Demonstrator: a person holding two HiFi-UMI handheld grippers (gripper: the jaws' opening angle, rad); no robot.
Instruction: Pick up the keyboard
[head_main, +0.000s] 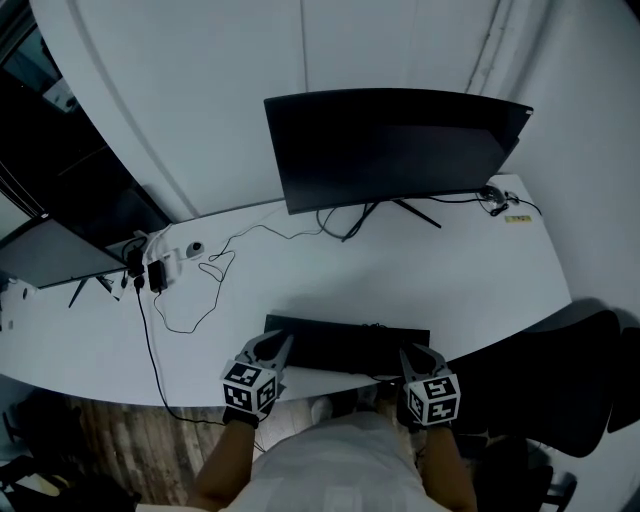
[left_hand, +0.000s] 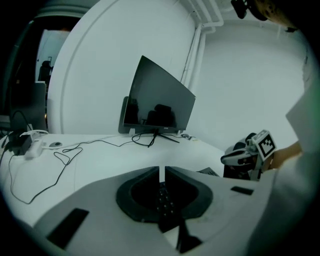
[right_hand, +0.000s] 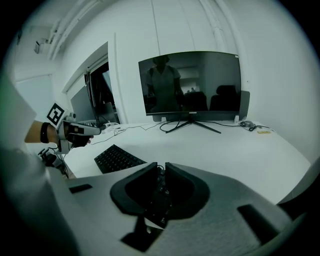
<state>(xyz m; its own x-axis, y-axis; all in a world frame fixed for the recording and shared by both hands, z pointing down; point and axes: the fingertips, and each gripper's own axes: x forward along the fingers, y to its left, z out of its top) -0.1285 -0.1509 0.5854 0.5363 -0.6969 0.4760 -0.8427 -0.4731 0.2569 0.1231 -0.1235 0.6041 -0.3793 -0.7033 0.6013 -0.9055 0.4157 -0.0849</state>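
Note:
A black keyboard lies along the near edge of the white desk. My left gripper hovers at its left end and my right gripper at its right end. In the left gripper view the left gripper has its jaws together, with nothing between them and keys showing below. In the right gripper view the right gripper has its jaws a narrow slit apart, holding nothing; the keyboard stretches away to the left, towards the left gripper.
A large dark monitor stands at the back of the desk. Loose cables and a power adapter lie at the left, beside a second screen. A black chair stands at the right.

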